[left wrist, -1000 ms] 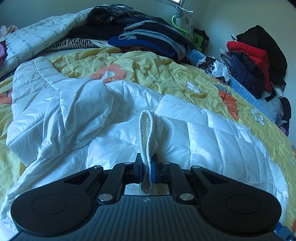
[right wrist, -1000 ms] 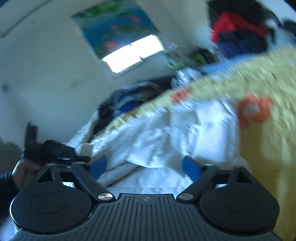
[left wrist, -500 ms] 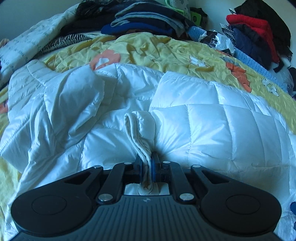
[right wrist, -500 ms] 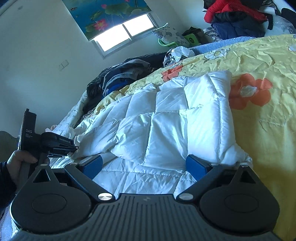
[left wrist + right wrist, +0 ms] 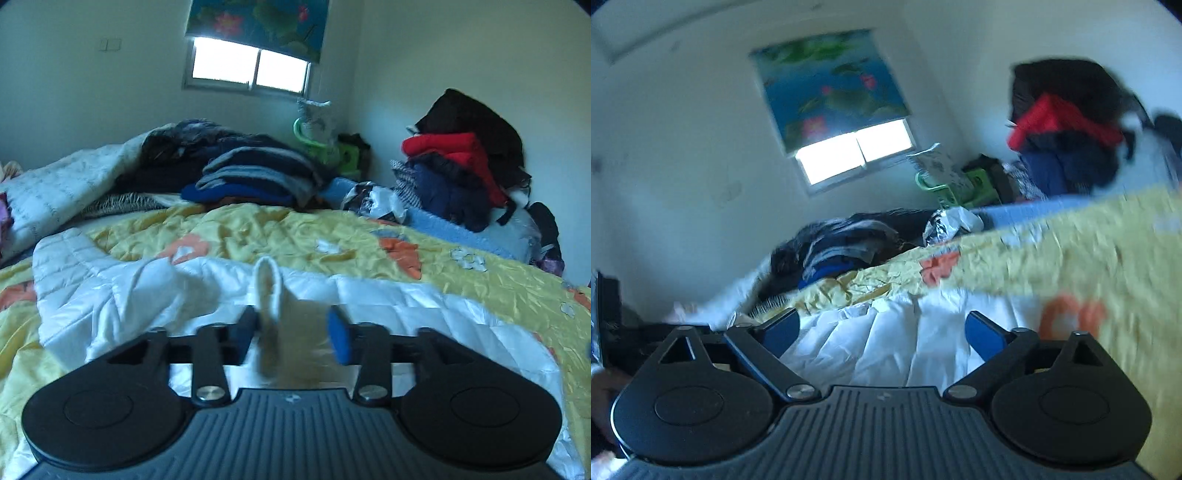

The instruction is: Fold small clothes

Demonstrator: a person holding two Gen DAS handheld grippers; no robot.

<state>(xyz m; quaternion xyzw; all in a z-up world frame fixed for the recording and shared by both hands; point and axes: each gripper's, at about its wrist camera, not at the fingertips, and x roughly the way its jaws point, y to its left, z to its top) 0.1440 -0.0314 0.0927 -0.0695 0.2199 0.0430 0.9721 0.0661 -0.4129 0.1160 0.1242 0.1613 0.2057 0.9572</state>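
Left gripper level, low over the bed, jaws parted; cream cuff of the white quilted jacket stands loose between them, against the left pad. Right gripper tilted, spread wide, empty above the jacket. Beyond: yellow floral bedspread, folded dark clothes, window.

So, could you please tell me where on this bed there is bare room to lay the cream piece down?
The yellow bedspread lies bare between the white quilted jacket and the folded dark pile, and again right of the jacket. The far edge is crowded, as is the corner with the red and black heap.
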